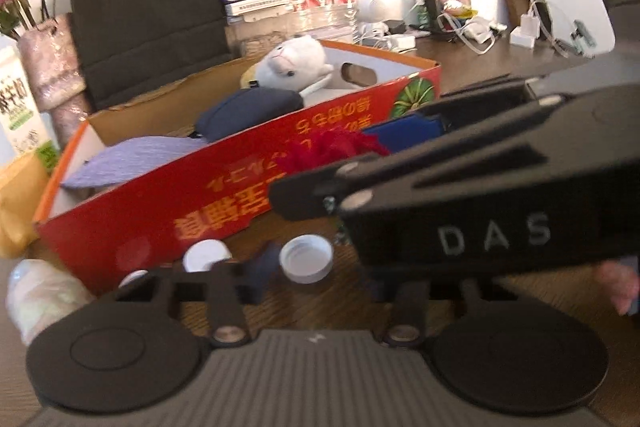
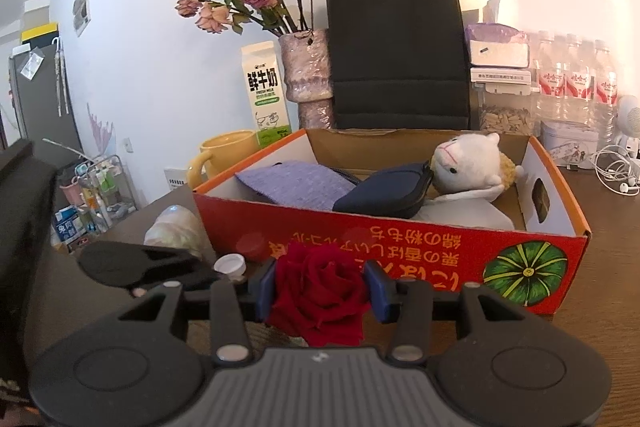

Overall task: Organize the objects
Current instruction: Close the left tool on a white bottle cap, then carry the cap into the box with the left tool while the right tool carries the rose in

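A red rose point(image 2: 320, 291) sits between the blue pads of my right gripper point(image 2: 322, 287), which is shut on it just in front of the red cardboard box point(image 2: 400, 239). The box holds a white plush point(image 2: 468, 163), a navy pouch point(image 2: 384, 195) and a purple cloth point(image 2: 296, 183). In the left wrist view the right gripper point(image 1: 340, 155) crosses over from the right with the rose point(image 1: 324, 147). Below it, a white bottle cap point(image 1: 306, 259) lies on the table between the fingers of my left gripper point(image 1: 310, 265). One blue pad is beside the cap; the other is hidden.
Another white cap point(image 1: 206, 255) lies by the box wall point(image 1: 160, 211). A crumpled plastic bag point(image 2: 172, 227) is at the box's left corner. Behind stand a yellow mug point(image 2: 228, 151), a milk carton point(image 2: 266, 95), a vase of dried roses point(image 2: 306, 67), a black paper bag point(image 2: 400, 55) and water bottles point(image 2: 572, 79).
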Tool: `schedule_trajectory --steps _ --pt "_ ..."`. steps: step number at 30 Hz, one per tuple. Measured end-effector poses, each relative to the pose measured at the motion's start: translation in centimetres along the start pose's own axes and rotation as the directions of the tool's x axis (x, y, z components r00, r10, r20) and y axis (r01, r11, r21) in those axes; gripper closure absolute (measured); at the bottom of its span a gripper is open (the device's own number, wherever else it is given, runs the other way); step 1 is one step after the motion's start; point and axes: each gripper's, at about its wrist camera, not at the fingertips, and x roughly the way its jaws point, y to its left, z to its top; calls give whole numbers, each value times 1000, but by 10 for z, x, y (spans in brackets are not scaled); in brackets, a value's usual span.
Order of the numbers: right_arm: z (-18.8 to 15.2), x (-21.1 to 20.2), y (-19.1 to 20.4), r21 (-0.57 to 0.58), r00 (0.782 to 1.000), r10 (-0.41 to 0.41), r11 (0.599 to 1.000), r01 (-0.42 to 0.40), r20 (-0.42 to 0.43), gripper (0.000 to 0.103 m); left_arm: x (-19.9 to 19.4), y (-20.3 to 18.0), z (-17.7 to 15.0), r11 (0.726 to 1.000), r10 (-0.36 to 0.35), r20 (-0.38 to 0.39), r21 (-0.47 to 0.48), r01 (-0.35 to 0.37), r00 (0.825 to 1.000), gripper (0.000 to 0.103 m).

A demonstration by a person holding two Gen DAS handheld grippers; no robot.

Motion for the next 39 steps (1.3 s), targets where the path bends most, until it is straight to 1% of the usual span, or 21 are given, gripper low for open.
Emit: schedule_trajectory --steps 1,3,8,14,19,23,28,35,39 --pt "0 0 0 1 1000 1 1000 -1 1 58 -1 1 -1 1000 -14 5 -8 15 1000 73" --pt "0 -1 -1 4 1000 3 1000 -3 4 58 -2 -1 -2 1000 -21 12 -1 21 1000 73" --pt "1 -4 -3 12 1000 -5 1000 5 20 58 -7 4 -3 999 -3 37 -43 5 999 74" --pt "3 -9 -10 28 998 -43 999 42 43 58 -14 13 -6 995 29 50 -101 -23 998 74" --pt "5 -14 -18 36 994 -88 996 86 66 58 -23 21 -10 986 77 64 -153 -66 995 74" --pt "5 -19 -21 32 990 -114 993 111 83 58 -36 28 -12 971 133 95 -211 -111 986 74" --pt "5 -20 -21 21 989 -119 993 118 84 58 -55 33 -13 947 204 133 -278 -161 970 74" --pt "5 -21 -16 0 989 -120 993 120 85 58 -66 32 -6 942 213 151 -293 -162 965 74" --pt "13 -28 -8 -23 986 -119 992 122 114 58 -72 35 5 942 219 179 -295 -160 959 74"
